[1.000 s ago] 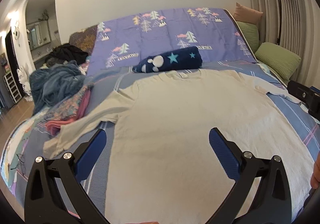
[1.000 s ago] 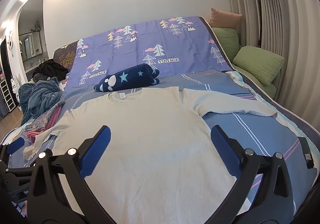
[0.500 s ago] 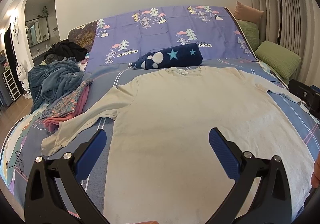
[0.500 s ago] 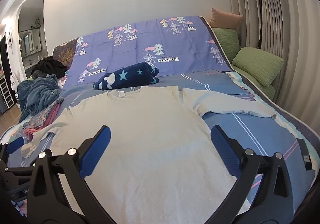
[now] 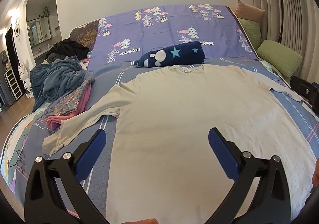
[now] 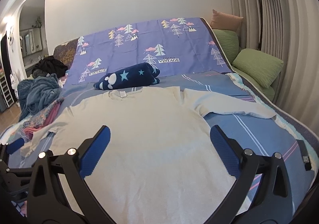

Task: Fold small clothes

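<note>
Left wrist: navy pillow (image 5: 173, 55) beyond shirt (image 5: 179, 114)

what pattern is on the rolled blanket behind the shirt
Navy rolled blanket with light blue stars and white paw prints, clearest in the left wrist view.

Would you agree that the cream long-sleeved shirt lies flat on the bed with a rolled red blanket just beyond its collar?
Nearly: the rolled blanket beyond the collar is navy with stars, not red, as the right wrist view shows. The cream long-sleeved shirt does lie flat on the bed.
</note>
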The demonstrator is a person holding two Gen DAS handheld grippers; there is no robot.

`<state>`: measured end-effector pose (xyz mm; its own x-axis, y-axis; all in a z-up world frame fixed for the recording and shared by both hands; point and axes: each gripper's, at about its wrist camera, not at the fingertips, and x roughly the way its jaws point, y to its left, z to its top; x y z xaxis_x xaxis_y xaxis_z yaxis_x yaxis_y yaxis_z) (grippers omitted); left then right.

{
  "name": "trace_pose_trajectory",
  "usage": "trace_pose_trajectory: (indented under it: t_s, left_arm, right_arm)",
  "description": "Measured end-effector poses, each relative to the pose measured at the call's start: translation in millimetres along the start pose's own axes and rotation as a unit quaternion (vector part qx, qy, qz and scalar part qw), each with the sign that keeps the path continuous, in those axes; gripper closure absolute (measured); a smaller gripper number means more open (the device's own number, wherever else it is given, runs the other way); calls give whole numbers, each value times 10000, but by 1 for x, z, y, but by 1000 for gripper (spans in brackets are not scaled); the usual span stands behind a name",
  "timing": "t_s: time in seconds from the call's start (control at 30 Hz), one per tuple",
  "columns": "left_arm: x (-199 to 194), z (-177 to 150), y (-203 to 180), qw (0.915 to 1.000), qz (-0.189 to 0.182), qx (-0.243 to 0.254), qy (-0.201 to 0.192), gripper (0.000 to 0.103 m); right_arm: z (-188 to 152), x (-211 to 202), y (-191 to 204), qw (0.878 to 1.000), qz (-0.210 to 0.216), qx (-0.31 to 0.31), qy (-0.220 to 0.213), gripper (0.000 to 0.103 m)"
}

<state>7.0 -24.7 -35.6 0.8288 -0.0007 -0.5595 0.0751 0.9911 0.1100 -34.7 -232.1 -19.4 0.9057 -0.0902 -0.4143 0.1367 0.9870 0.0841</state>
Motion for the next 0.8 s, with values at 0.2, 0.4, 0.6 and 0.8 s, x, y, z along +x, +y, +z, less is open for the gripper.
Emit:
trace_pose_trajectory:
  t_s: [0.2,0.4,0.6,0.8]
  left_arm:
    - [3,-2,4,9998,80,-173,10,1]
    - [8,-5,5,9998,-70,-190,64,1]
    - [14,-8,7,9993,-214,-207,238,1]
    - [19,-8,18,9988,-225,-374,200,1]
  right_arm:
    - [0,1,3,10000,-25,-20,-19,2]
    - [1,5,7,10000,-20,-72,46,2]
    - [2,11,14,9998,-8,-173,103,2]
    - [2,20,22,9994,3,-303,183,2]
